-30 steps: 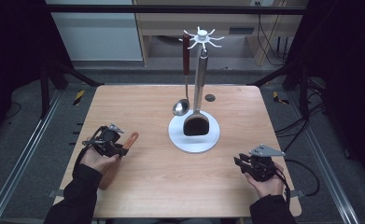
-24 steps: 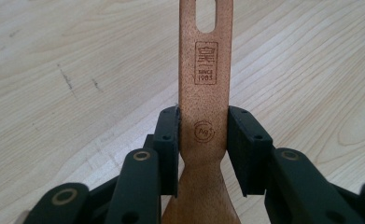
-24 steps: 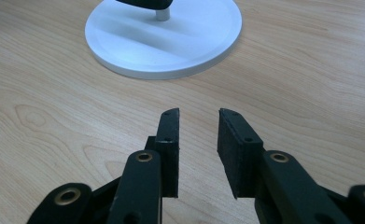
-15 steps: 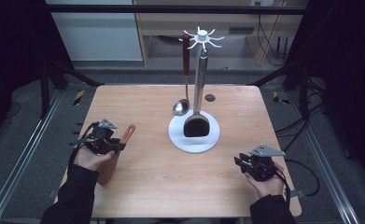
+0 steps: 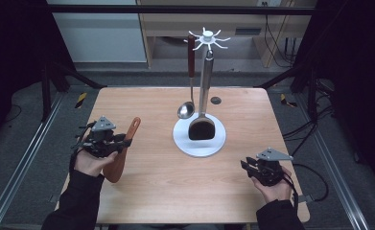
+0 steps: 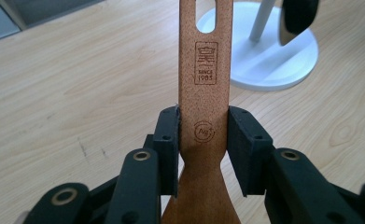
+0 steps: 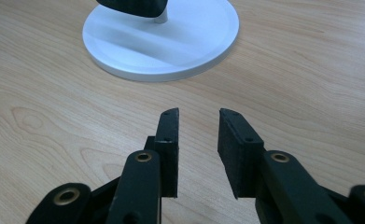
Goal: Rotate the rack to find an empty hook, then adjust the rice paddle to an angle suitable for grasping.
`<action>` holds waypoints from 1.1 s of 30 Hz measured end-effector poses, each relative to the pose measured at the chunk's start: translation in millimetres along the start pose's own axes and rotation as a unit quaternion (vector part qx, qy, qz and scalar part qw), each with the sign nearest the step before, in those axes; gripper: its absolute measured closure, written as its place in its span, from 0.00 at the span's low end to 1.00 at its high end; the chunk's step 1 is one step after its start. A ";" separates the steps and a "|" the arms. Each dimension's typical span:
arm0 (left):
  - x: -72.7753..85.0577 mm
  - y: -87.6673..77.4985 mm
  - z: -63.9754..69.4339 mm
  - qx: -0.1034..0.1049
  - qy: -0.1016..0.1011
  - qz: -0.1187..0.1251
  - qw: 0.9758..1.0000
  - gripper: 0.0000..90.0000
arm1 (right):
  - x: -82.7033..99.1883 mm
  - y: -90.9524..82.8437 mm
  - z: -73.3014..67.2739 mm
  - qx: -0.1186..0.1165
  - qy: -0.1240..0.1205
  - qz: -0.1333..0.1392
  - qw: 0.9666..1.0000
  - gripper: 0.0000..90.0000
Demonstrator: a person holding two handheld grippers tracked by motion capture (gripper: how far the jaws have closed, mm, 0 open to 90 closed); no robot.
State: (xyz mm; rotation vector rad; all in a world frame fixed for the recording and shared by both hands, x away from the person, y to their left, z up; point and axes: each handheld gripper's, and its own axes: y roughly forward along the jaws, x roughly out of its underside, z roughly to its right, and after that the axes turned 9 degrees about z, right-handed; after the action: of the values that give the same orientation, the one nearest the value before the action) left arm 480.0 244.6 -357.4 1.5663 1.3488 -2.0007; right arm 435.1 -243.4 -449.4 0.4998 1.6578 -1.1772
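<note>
My left gripper [image 5: 122, 143] is shut on the handle of a brown spatula [image 5: 117, 164] and holds it off the table at the left front. Its slotted end points toward the stand. In the left gripper view both pads [image 6: 168, 135] press the flat handle of the spatula [image 6: 204, 88]. A white utensil stand [image 5: 199, 143] rises mid-table, with a red-handled ladle [image 5: 191, 67] and a black turner [image 5: 202, 128] hanging from its hooks. My right gripper [image 5: 246, 164] hovers open at the right front. Its jaws [image 7: 196, 126] have nothing between them and face the stand's base [image 7: 171, 42].
A small dark round plug [image 5: 216, 100] sits in the tabletop behind the stand. Bare wood [image 5: 175, 187] lies between the two hands. Metal frame rails [image 5: 27, 158] run along both sides of the table, and cables trail off its right edge.
My left hand has lifted the spatula off the table and swung its handle up toward the stand. The right hand has stayed where it was.
</note>
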 end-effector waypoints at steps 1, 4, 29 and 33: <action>-2.2 -1.6 1.5 0.003 0.001 0.004 1.000 0.73 | -0.1 -0.3 0.2 0.000 -0.001 0.001 1.000 0.77; -7.1 -4.5 5.9 0.004 0.002 0.020 1.000 0.73 | 0.2 -0.3 0.6 0.001 -0.003 0.002 1.000 0.76; -53.0 -15.5 26.4 0.025 -0.002 0.147 0.989 0.73 | 2.3 -0.8 3.6 0.013 -0.005 0.011 1.000 0.71; -58.6 -13.5 31.9 0.029 0.003 0.155 0.988 0.73 | 3.5 -1.4 4.5 0.013 -0.001 0.012 1.000 0.70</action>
State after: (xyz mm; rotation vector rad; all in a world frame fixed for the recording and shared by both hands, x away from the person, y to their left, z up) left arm 473.4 208.1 -300.4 1.6885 0.9843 -1.8591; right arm 434.8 -248.7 -452.0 0.5334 1.6332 -1.1834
